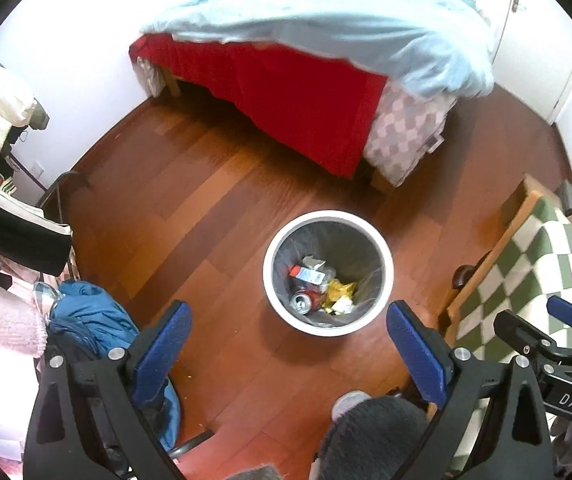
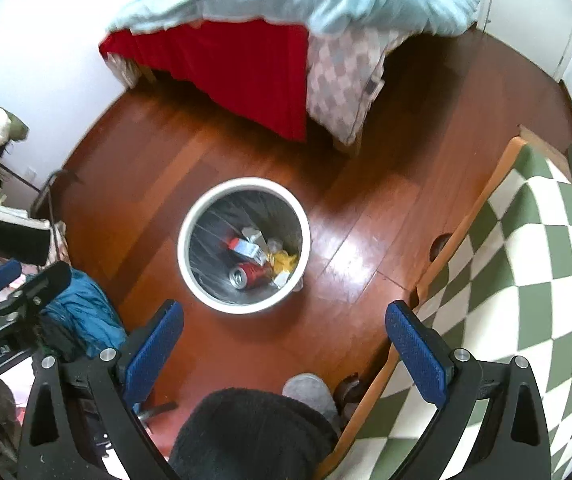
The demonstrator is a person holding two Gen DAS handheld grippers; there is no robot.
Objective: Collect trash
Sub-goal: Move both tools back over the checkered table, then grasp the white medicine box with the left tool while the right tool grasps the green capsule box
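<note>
A white round trash bin [image 1: 328, 328] with a grey liner stands on the wooden floor, also in the right wrist view [image 2: 189, 272]. Inside lie a red drink can [image 1: 306, 302], a small carton [image 1: 309, 275] and yellow wrappers [image 1: 340, 292]; the can [image 2: 247, 274] shows in the right wrist view too. My left gripper [image 1: 290, 344] is open and empty, held above the floor just short of the bin. My right gripper [image 2: 286, 340] is open and empty, above the floor beside the bin's near right. Each gripper shows in the other's view [image 1: 546, 320] [image 2: 17, 280].
A bed [image 1: 286, 92] with a red skirt and light blue cover stands beyond the bin. A table with a green checked cloth [image 2: 526, 280] is on the right. Blue clothing [image 1: 85, 320] and piled clothes lie on the left. A dark-trousered leg and grey slipper [image 2: 310, 392] are below.
</note>
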